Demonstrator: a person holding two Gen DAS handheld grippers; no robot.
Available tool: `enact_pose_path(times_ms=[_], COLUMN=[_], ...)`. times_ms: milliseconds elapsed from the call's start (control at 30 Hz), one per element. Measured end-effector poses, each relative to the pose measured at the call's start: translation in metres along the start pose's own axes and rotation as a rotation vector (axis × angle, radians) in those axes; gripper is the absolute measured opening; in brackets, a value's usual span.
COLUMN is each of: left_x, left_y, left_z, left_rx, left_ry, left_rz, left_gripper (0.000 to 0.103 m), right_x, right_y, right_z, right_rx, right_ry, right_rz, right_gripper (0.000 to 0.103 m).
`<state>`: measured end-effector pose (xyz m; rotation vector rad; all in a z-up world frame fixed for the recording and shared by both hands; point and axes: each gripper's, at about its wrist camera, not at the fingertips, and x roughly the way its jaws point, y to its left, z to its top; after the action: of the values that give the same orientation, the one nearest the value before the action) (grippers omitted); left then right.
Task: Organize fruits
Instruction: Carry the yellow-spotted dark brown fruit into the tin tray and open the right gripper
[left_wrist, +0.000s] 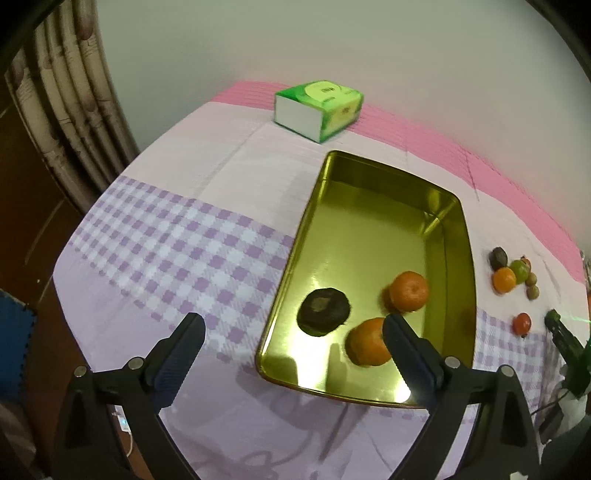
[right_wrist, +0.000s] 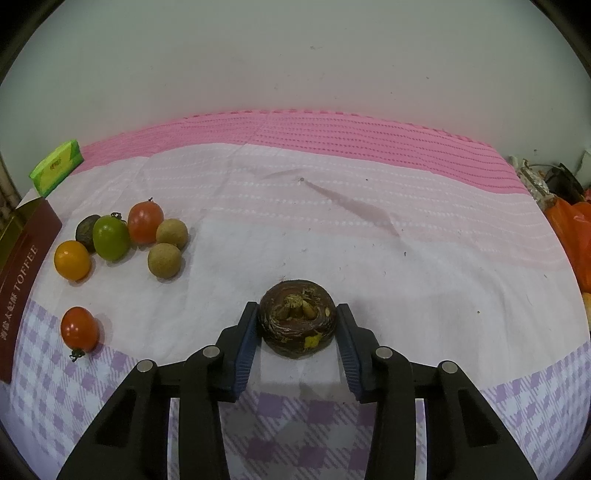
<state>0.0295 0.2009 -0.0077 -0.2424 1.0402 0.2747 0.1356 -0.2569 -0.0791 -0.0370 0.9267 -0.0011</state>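
A gold tin tray (left_wrist: 306, 221) lies on the checked cloth with two oranges (left_wrist: 408, 291) (left_wrist: 369, 341) and a flat dark brown fruit (left_wrist: 324, 312) inside. My left gripper (left_wrist: 291, 321) hangs open over the tray's near end, nothing between its fingers. In the right wrist view another dark brown fruit (right_wrist: 297, 321) sits on the cloth, and my right gripper (right_wrist: 296, 308) is shut on it, both blue pads against its sides. Left of it lies a cluster of small fruits (right_wrist: 110, 238): green, red and orange tomatoes, two tan longans and a dark one. A lone red tomato (right_wrist: 79, 329) lies nearer.
A green tissue pack (left_wrist: 317, 109) stands at the table's far side. The tray's maroon outer wall (right_wrist: 22, 280) borders the small fruits on the left. An orange plastic bag (right_wrist: 572, 236) and clutter sit off the table's right edge. A curtain (left_wrist: 74, 110) hangs at the left.
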Motion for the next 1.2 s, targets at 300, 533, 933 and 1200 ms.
enact_pose_path(times_ms=[300, 533, 933, 1200], left_x=[0.005, 0.001, -0.002, 0.001], left_y=[0.011, 0.019, 0.033, 0.035], left_z=[0.0, 0.002, 0.004, 0.004], left_rx=[-0.04, -0.071, -0.119, -0.127], left_ry=[-0.024, -0.046, -0.066, -0.053], left_rz=[0.021, 0.025, 0.118, 0.115], left_gripper=[0.099, 0.102, 0.102, 0.102], right_x=[-0.02, -0.054, -0.103, -0.093], right_y=[0.016, 0.071, 0.243, 0.311], right_z=[0.006, 0.024, 0.022, -0.002], right_rx=[-0.021, -0.109, -0.4, -0.542], right_ry=[0.005, -0.056, -0.062, -0.01], right_rz=[-0.011, 0.096, 0.428, 0.487], right_gripper=[0.042, 0.042, 0.042, 0.042])
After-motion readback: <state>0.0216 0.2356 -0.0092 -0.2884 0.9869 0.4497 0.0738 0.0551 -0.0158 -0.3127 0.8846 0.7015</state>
